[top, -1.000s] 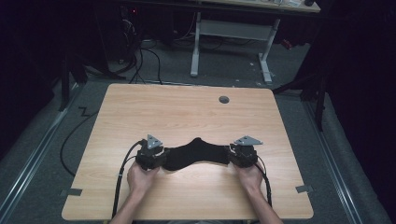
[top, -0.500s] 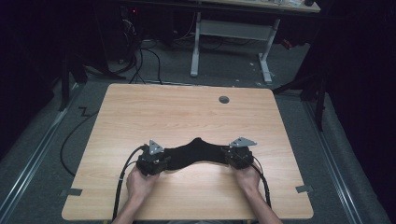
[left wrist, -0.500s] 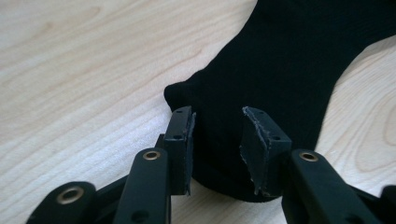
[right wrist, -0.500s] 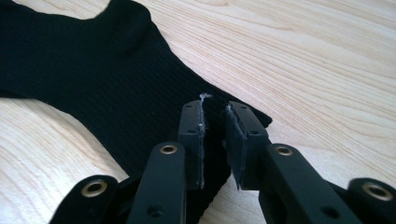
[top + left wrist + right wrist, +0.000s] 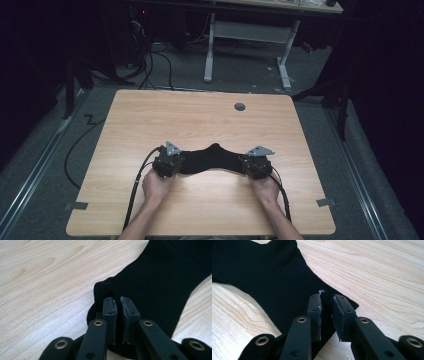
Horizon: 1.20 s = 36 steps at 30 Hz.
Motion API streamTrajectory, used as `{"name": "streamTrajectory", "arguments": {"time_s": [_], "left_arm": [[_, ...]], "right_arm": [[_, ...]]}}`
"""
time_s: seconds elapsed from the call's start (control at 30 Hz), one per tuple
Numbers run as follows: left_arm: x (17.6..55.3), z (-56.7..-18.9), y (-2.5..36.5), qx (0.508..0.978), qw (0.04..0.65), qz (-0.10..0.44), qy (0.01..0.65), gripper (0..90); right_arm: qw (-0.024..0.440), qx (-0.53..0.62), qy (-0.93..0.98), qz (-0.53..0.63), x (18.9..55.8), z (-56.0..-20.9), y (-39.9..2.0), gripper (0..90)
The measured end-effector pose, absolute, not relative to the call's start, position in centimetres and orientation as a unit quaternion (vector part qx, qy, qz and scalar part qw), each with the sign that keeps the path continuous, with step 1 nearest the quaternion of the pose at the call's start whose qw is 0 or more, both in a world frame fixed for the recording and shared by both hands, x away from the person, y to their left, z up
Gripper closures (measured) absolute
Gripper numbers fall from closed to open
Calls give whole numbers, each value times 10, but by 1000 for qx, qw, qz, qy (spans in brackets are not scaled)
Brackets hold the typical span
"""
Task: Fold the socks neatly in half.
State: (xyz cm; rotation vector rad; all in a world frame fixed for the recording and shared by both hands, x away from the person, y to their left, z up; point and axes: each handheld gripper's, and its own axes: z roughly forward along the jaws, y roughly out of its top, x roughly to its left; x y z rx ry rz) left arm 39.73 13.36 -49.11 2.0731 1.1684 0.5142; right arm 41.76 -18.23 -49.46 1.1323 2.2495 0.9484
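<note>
Now left gripper [image 5: 117, 305] just closed, nipping black sock [image 5: 214, 159] end; right gripper [image 5: 327, 303] narrowly agape over other end, grip unclear.

Both forearms reach in from the near edge, hands low and level. The left gripper [image 5: 176, 161] has just been closing, its jaws now a narrow slit apart; the right gripper [image 5: 250, 165] points inward, jaws slightly wider, a small gap between pads
</note>
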Motion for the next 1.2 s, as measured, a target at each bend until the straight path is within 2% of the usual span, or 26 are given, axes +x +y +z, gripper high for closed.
{"name": "streamTrajectory", "arguments": {"time_s": [0.23,0.37,0.47,0.6,0.7,0.93,1.2], "left_arm": [[385,-476,135,793,362,206,444,841],[380,-475,131,808,336,195,443,824],[383,-485,129,814,308,195,453,747],[383,-486,135,792,327,201,475,629],[380,-480,135,782,341,221,473,581],[390,-490,135,786,327,214,479,598],[397,-495,141,779,323,214,493,567]], "right_arm": [[225,411,814,342,418,-495,-181,762],[227,409,816,340,417,-495,-180,758],[229,407,817,339,418,-495,-179,741],[227,407,816,341,418,-495,-178,716],[222,409,813,351,416,-492,-179,711],[217,401,817,354,415,-491,-178,753],[212,401,823,342,416,-494,-178,739]]}}
